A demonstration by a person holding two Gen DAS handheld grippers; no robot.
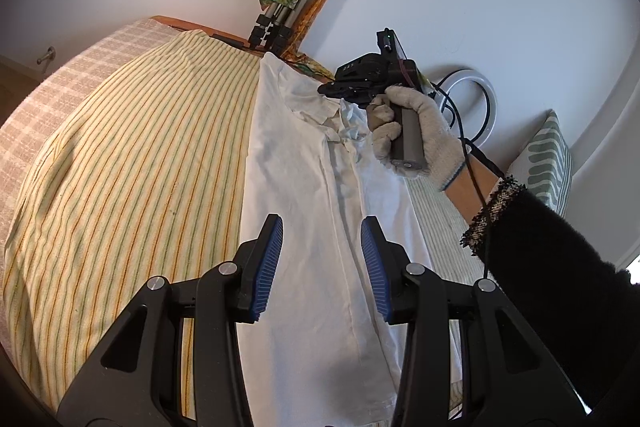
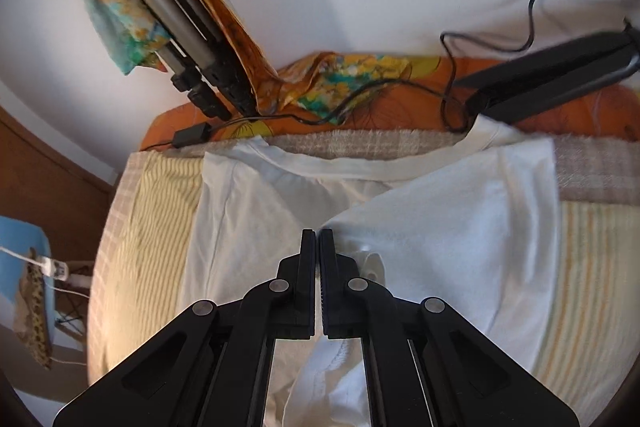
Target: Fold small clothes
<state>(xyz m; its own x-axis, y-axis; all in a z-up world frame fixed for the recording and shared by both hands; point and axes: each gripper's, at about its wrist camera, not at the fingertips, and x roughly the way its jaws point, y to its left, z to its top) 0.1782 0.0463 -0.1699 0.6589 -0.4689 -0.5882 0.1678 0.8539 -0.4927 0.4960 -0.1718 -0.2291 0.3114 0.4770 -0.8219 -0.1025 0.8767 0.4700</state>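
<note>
White shirt (image 1: 304, 163) lies on striped bedcover (image 1: 120, 155). Right gripper (image 2: 319, 233), jaws clamped together on a lifted fold of the shirt near its collar. Left gripper (image 1: 322, 223) hovers above the lower shirt, jaws apart.

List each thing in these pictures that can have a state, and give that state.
Left gripper: open, above the shirt.
Right gripper: shut on shirt.
Shirt: white, partly folded, one side lifted.
Tripod: legs folded, leaning on wall.
Striped cover: spread flat.
</note>
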